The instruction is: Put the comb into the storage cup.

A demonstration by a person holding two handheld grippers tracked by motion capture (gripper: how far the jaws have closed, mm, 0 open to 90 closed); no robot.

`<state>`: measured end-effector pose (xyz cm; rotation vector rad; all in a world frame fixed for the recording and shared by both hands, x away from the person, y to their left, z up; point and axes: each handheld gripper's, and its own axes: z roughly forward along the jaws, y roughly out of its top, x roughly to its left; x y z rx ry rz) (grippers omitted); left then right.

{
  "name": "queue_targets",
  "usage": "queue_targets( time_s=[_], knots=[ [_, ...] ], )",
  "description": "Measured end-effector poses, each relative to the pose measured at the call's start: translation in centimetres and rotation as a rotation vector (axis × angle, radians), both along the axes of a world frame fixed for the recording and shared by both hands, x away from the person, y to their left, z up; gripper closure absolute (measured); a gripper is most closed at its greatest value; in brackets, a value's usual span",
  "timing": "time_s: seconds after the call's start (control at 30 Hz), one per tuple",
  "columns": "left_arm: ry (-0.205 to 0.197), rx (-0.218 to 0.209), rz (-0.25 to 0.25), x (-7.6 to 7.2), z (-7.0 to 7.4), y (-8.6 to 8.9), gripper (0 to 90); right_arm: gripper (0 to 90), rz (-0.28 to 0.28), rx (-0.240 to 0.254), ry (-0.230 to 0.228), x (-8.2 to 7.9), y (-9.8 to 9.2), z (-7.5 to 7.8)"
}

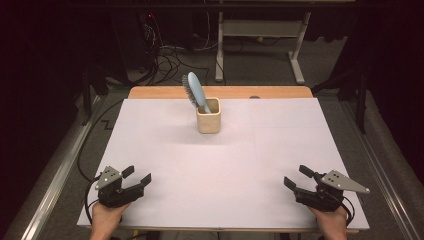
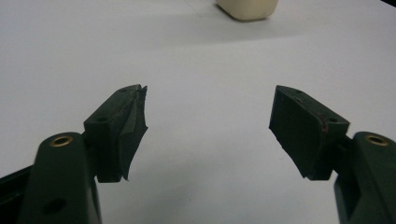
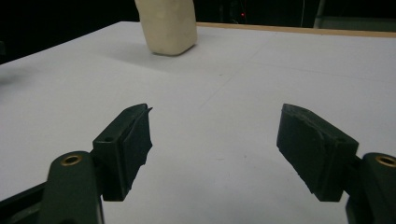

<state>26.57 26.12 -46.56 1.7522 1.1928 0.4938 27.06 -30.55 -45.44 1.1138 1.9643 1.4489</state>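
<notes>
Your surface [image 1: 165, 150] carries a cup [image 1: 208, 122] near the far edge's middle, with a brush [image 1: 195, 90] standing handle-down in it, leaning left. Both hands rest at the near corners — left gripper [image 1: 136, 178] and right gripper [image 1: 296, 178] with jaws wide, holding nothing. Approach the brush head from above — grip it without tipping the cup.

White table sheet [image 1: 280, 150] over wood top [image 1: 150, 93]; floor cables [image 1: 170, 60] (tangled, perhaps power leads).
</notes>
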Motion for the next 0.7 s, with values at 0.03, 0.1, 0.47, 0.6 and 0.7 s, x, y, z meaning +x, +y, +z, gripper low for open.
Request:
queue_targets(
  time_s=[0.03, 0.1, 0.47, 0.6, 0.7],
  knots=[
    [0.003, -0.001, 0.003, -0.03, -0.09, 0.08, 27.6, 26.5, -0.001, -0.002, -0.003, -0.01, -0.01, 0.01],
    [0.005, -0.006, 0.005, -0.08, -0.22, 0.20, 27.7, 26.5, -0.002, -0.003, -0.003, -0.01, -0.03, 0.01],
    [0.007, -0.010, 0.015, -0.29, -0.62, 0.22, 27.7, 26.5, 0.001, -0.005, -0.001, -0.01, 0.00, 0.00],
    [0.009, -0.007, 0.012, -0.27, -0.64, 0.13, 27.7, 26.5, 0.004, -0.006, 0.000, 0.05, 0.01, -0.03],
    [0.009, -0.007, 0.012, -0.25, -0.65, 0.08, 27.7, 26.5, 0.003, -0.007, -0.001, 0.06, 0.01, -0.04]
  ],
)
